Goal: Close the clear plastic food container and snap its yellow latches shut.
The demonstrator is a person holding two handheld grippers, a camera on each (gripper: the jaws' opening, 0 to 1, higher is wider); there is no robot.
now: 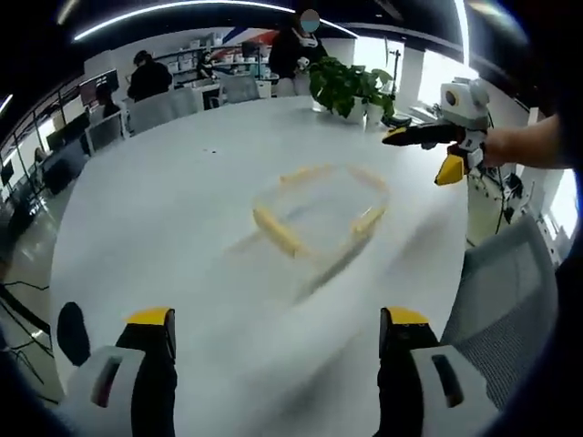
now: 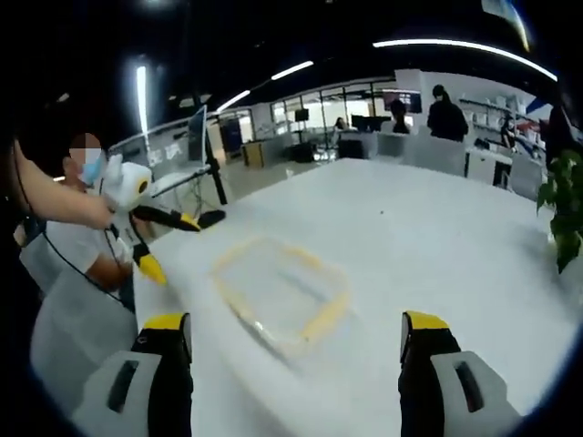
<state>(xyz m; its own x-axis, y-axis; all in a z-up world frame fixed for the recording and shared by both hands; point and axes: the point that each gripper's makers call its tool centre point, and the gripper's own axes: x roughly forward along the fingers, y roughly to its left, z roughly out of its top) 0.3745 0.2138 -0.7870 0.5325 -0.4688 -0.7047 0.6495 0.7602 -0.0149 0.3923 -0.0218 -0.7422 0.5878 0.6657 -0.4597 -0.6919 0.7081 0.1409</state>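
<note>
In the left gripper view we see our left gripper (image 1: 278, 341) with its two yellow-tipped jaws spread wide at the bottom, nothing between them, hovering above the white table (image 1: 164, 209). The clear plastic food container (image 1: 321, 208) lies on that table just beyond the jaws, toward one o'clock from the frame centre, blurred, with its yellow latches (image 1: 278, 232) along the edges; we cannot tell whether the lid is seated or the latches are snapped. At two o'clock our right gripper (image 1: 435, 150) is held in the air by a bare arm, past the container's far corner and clear of it. A potted plant (image 1: 351, 86) stands at the far side of the table at twelve o'clock.

In the right gripper view our right gripper (image 2: 296, 350) likewise stands with jaws wide apart and empty. The container (image 2: 281, 293) sits on the table (image 2: 437, 246) near the centre, just ahead of the jaws. At nine o'clock the left gripper (image 2: 168, 232) hangs beside the container's far left edge, not touching it.
</note>
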